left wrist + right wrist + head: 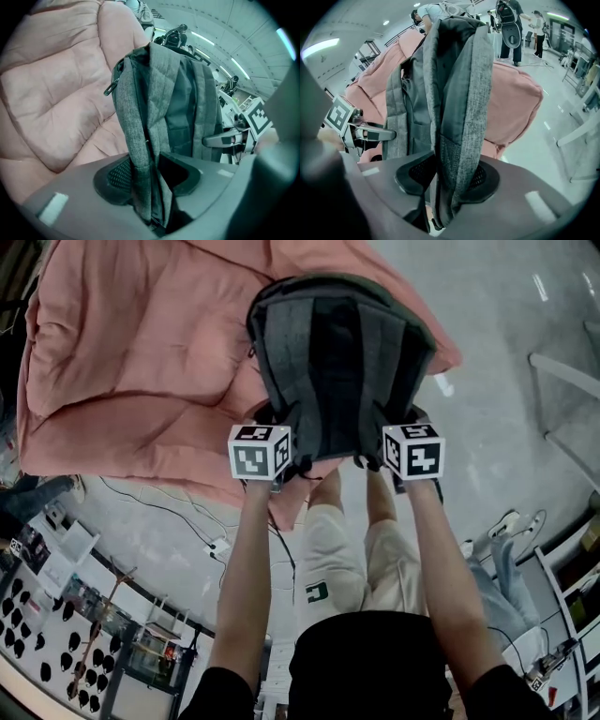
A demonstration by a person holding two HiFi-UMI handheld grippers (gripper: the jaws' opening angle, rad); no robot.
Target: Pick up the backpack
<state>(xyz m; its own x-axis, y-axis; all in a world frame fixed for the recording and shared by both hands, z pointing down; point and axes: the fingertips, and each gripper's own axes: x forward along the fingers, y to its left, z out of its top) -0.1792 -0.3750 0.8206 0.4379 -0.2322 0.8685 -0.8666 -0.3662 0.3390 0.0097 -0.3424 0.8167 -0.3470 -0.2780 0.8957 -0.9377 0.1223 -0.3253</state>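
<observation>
Item under inspection: backpack point(337, 362), grey heathered woven fabric, with a darker smooth back panel and two flat padded shoulder straps facing the head camera. Outline is rounded at the far end and narrows towards the person. A small metal zip pull point(110, 88) hangs from its side seam.

Position: the backpack is held over the near edge of a pink quilt point(141, 352). Whether its far end rests on the quilt cannot be told.

Left tongs point(150, 187): partly closed, clamped on a thick fold of the grey fabric at the backpack's near left edge. The fold is bunched between black, mesh-textured pads point(117, 176) of rounded shape.

Right tongs point(450, 180): likewise partly closed, gripping a doubled fold at the near right edge, with woven cloth outside and perforated mesh lining inside.

Each tongs carries a white cube with black square markers.

Quilt: soft, puffy, stitched in broad panels. The floor point(525, 343) beside it is pale grey and glossy.
</observation>
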